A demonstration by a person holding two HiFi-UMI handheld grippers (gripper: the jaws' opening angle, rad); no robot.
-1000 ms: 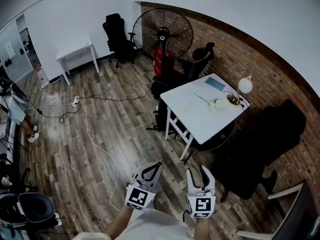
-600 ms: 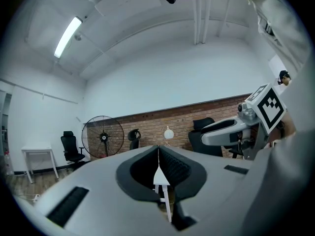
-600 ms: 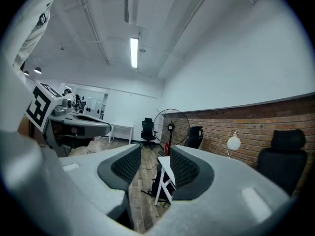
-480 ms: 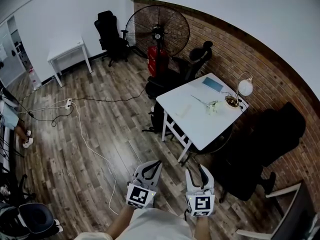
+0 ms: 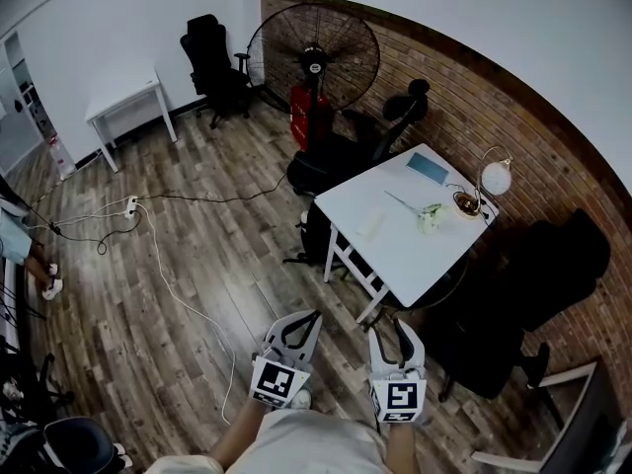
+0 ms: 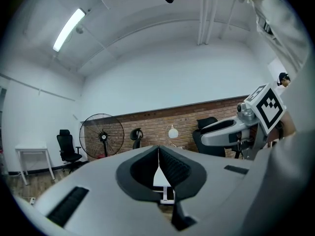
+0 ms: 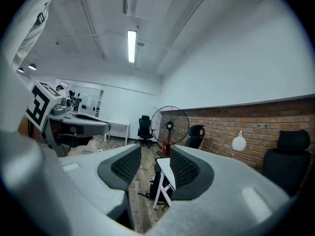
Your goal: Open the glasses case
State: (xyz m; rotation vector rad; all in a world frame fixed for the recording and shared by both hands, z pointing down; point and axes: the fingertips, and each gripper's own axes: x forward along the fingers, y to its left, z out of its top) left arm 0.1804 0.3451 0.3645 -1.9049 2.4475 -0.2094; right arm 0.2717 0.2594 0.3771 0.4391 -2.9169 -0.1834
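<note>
Glasses case: We cannot pick it out for sure, because it is too small from here. We think it lies on the white table [image 5: 395, 255], right of the middle in the head view. The small pale thing [image 5: 372, 227] on the table may be the case.
Table: It stands well apart from both grippers. A blue flat thing [image 5: 427, 166] and a lamp [image 5: 496, 178] sit near its upper right side.
Left gripper [image 5: 299, 322]: It is at the bottom of the head view. Its jaws are pressed together, with nothing in them.
Right gripper [image 5: 390, 332]: It is just beside the left one. Its jaws stand a little apart and hold nothing. We see the table through the gap.
Wrong pick: Many small things share the table, so we could grab the wrong one.
Closed jaws: The left jaws must part first. If not, they will only push the case away.
Slip: The table top looks smooth. If we pull the lid with one gripper alone, we think the case may slide or fall off.
Bump: The lamp and the black chair [image 5: 538, 275] at the right are close to the table. A wide swing could knock them.
Trip: A white cord [image 5: 178, 294] lies on the floor, left of the grippers. Our feet could catch it.
</note>
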